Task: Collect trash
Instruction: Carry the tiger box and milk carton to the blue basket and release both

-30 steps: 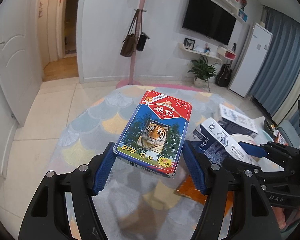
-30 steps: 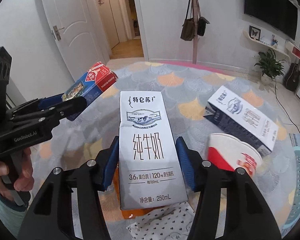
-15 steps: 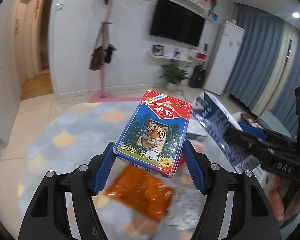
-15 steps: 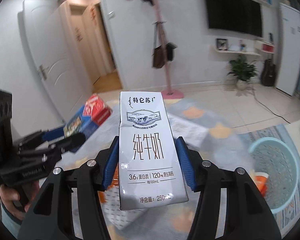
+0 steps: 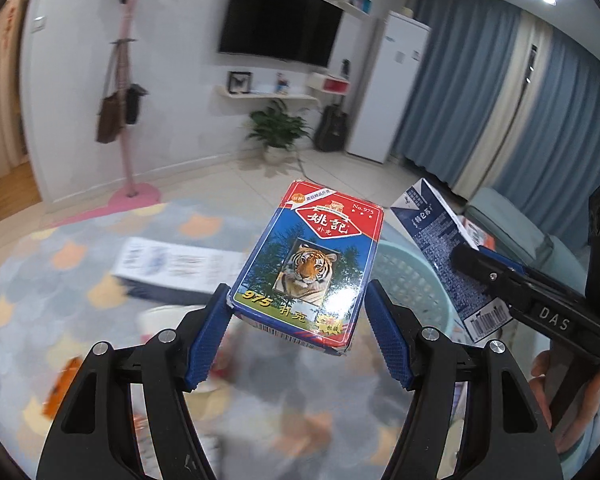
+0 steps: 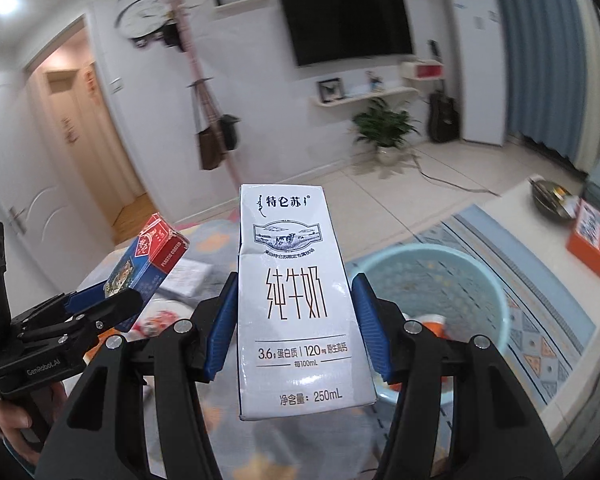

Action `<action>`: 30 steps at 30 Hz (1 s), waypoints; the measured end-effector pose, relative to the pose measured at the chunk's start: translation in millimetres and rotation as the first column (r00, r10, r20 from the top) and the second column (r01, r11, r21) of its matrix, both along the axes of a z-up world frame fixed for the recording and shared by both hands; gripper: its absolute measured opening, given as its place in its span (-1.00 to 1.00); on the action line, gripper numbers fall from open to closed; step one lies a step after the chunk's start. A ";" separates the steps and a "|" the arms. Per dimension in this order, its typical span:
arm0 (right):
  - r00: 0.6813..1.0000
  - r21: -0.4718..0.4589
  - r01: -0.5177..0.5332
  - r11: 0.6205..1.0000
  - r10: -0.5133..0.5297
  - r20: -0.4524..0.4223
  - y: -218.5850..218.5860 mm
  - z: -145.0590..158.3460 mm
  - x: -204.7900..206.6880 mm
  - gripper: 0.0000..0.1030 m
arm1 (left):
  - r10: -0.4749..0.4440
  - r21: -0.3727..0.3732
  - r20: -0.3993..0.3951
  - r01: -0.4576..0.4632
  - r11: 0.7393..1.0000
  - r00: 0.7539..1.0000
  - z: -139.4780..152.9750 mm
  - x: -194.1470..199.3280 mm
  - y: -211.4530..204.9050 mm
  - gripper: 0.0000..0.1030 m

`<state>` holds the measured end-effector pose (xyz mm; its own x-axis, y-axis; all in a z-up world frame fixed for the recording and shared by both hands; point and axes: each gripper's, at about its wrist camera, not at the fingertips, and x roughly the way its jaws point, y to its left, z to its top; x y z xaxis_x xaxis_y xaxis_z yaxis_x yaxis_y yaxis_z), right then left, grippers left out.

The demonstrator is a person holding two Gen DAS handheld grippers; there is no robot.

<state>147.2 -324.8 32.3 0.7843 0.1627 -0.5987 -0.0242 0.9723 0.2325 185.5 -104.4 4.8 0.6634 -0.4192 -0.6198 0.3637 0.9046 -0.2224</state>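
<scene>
Light-blue mesh basket: on the floor, the trash destination. 250 mL milk carton: clamped in the right gripper, just beside the basket's rim, seemingly for dropping. Tiger playing-card box: clamped in the left gripper, before the basket.

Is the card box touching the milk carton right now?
Apart. The right wrist view shows the card box in the left claw, with floor visible between it and the milk carton.

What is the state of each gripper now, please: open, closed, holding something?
Left gripper: closed on the playing card box, held in the air.
Right gripper: closed on the milk carton, held in the air.
</scene>
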 end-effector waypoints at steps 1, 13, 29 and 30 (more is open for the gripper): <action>1.000 0.006 0.019 1.000 -0.019 -0.007 -10.8 -3.8 1.7 0.02 | -0.010 0.000 -0.006 0.010 1.000 1.000 -1.6 2.7 -7.8 0.28; 0.964 0.054 0.208 0.977 -0.195 -0.183 -102.0 -81.4 32.7 0.02 | -0.097 0.035 -0.117 0.102 0.994 0.988 -42.5 47.8 -102.7 0.28; 0.908 0.046 0.308 0.950 -0.280 -0.311 -145.1 -137.8 64.9 0.05 | -0.128 0.088 -0.188 0.146 0.985 0.974 -77.7 74.5 -151.5 0.32; 0.908 0.047 0.309 0.950 -0.280 -0.312 -145.5 -137.8 65.7 0.05 | -0.123 0.090 -0.185 0.141 0.986 0.975 -77.0 70.5 -155.2 0.42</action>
